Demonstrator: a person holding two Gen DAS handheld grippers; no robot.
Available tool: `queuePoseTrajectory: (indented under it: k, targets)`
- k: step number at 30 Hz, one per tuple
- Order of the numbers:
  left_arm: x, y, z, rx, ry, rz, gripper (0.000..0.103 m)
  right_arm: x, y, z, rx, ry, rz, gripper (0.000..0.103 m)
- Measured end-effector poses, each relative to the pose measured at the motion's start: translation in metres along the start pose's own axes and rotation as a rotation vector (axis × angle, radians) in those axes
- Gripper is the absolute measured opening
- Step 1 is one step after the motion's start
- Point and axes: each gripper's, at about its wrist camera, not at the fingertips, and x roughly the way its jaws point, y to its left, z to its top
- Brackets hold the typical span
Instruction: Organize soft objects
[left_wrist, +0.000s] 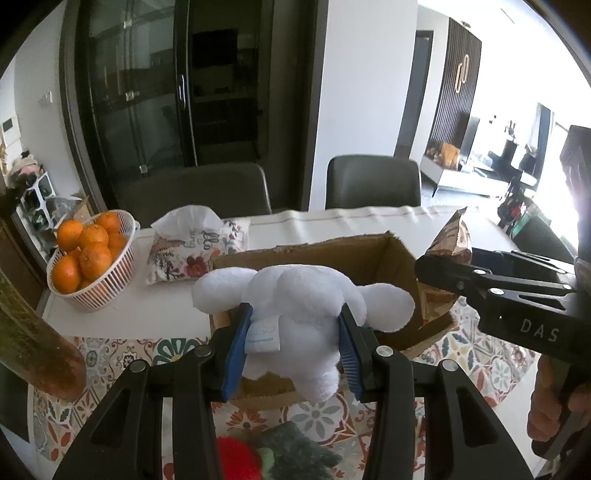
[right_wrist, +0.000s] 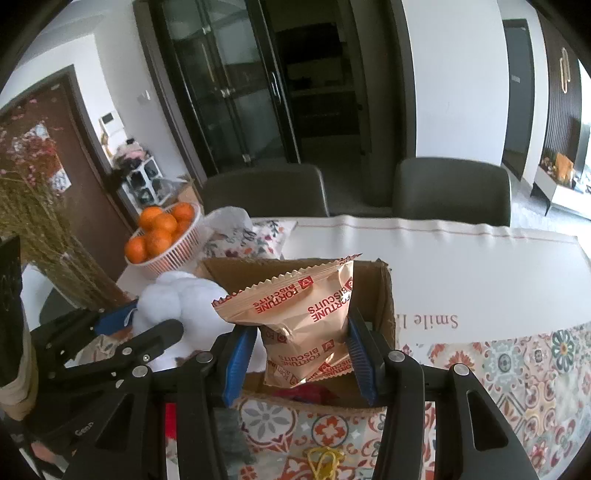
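So far you hold 2 items over the cardboard box (left_wrist: 369, 254): your left gripper (left_wrist: 293, 347) pinches the white plush toy (left_wrist: 295, 306), your right gripper (right_wrist: 301, 354) squeezes the biscuit packet (right_wrist: 306, 317). Neither is released; the red and green plush (left_wrist: 258, 458) waits on the table.
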Motion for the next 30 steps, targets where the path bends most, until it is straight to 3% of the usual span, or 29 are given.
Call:
queuePoseTrajectory:
  k: [21,25,28,30]
  targets:
    - [0.061,0.000,0.004,0.061,0.213,-0.034,0.045,0.080,-0.012,0.004,-0.029,0.277,0.025,0.050]
    - [0.064,0.001,0.002,0.055,0.233,-0.042,0.049,0.089,-0.013,0.004,-0.013,0.302,0.036,0.058]
    - [0.059,0.002,0.004,0.054,0.219,-0.027,0.060,0.092,-0.014,0.005,0.003,0.308,0.048,0.067]
    - [0.055,0.002,0.005,0.056,0.208,-0.019,0.060,0.093,-0.015,0.005,0.010,0.304,0.039,0.068]
